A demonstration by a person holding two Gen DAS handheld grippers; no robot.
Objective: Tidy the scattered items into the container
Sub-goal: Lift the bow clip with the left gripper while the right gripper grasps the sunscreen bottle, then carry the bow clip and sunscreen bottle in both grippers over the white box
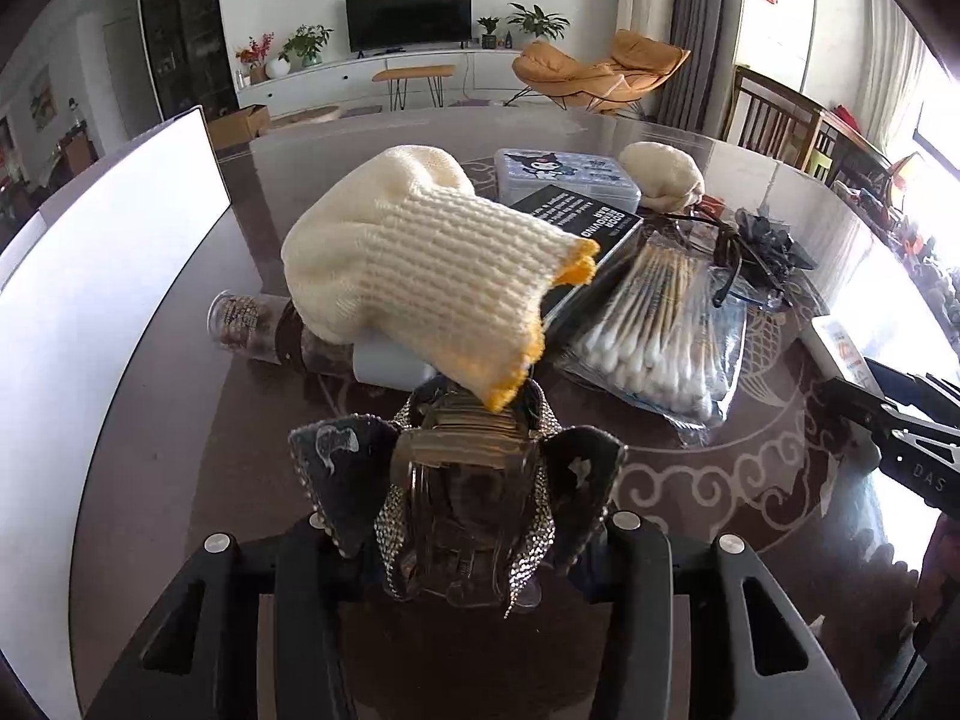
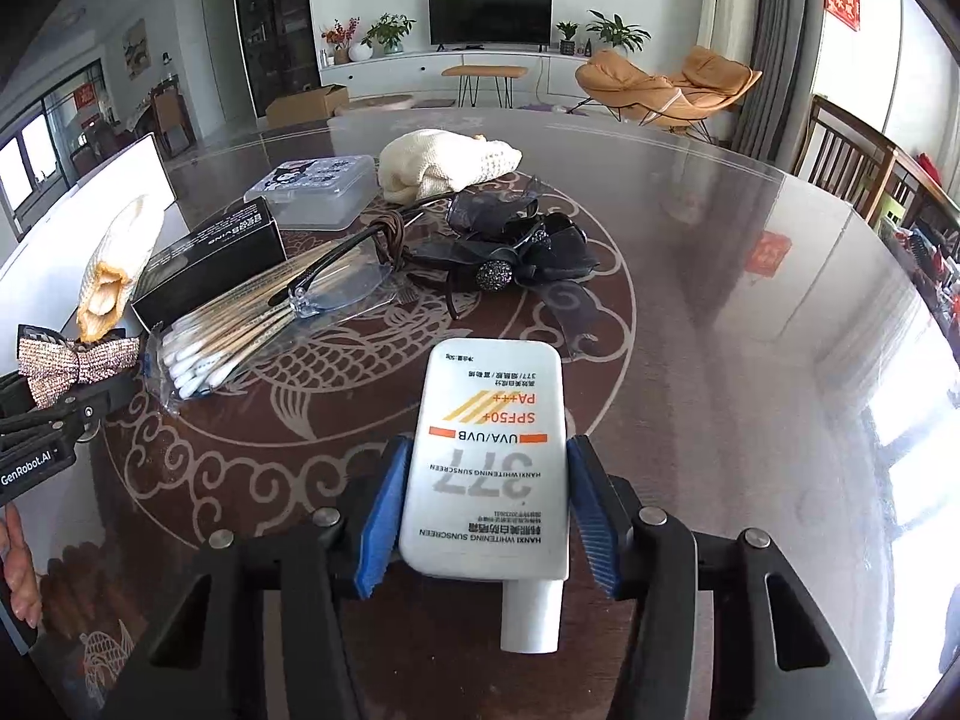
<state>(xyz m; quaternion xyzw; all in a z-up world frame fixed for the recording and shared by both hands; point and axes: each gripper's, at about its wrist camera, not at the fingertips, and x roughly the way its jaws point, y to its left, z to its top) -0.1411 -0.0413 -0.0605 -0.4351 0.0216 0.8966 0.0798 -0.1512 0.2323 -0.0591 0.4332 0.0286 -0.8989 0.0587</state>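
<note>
The left gripper (image 1: 465,516) has its jaws clamped on a rhinestone bow hair clip (image 1: 462,480), and a cream knit glove (image 1: 420,264) lies just beyond at 12 o'clock. The right gripper (image 2: 489,510) has its jaws clamped on a white sunscreen tube (image 2: 489,462), cap toward the camera, over the glass surface (image 2: 750,300). Farther on, at 10 o'clock, lies a bag of cotton swabs (image 2: 240,330), then a black box (image 2: 210,264). A clear lidded box (image 2: 315,189) sits closed; its contents cannot be made out. The white container (image 1: 102,252) stands at the left edge at 9 o'clock, its inside hidden.
</note>
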